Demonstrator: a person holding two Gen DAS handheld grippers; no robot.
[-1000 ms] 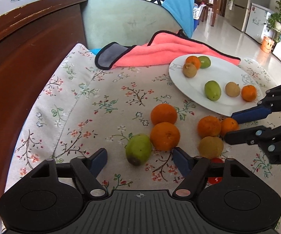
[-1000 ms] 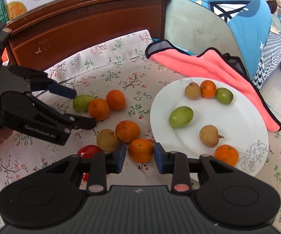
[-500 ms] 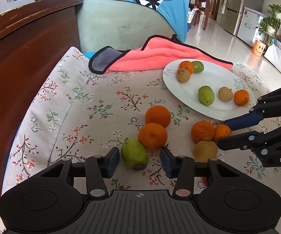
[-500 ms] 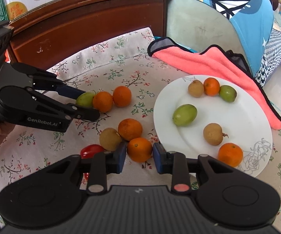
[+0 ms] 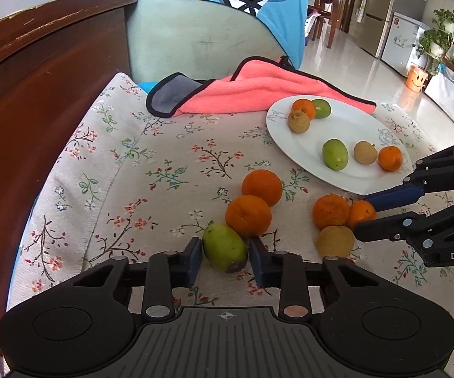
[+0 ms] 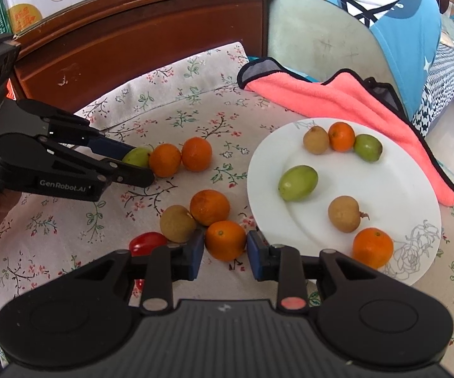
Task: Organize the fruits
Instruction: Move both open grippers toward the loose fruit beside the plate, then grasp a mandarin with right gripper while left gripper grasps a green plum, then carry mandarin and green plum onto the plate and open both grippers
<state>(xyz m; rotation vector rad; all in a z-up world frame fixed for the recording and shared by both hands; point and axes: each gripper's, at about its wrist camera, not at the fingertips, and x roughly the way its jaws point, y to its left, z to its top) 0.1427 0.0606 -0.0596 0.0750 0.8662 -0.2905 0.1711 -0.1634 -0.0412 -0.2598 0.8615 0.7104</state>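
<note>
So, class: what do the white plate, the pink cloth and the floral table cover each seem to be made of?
White plate: probably glazed ceramic, given its smooth, glossy surface and grey printed flower outline.
Pink cloth: likely microfibre or terry; it looks fuzzy and matte, folds softly, and has a black stitched edge.
Floral table cover: woven fabric, perhaps cotton; matte, printed, slightly rumpled.

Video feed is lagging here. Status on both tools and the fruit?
Left tool straddling green fruit, not clamped. Right tool straddling small orange, gaps visible. Plate holds six. Neighbouring orange touches green fruit.
</note>
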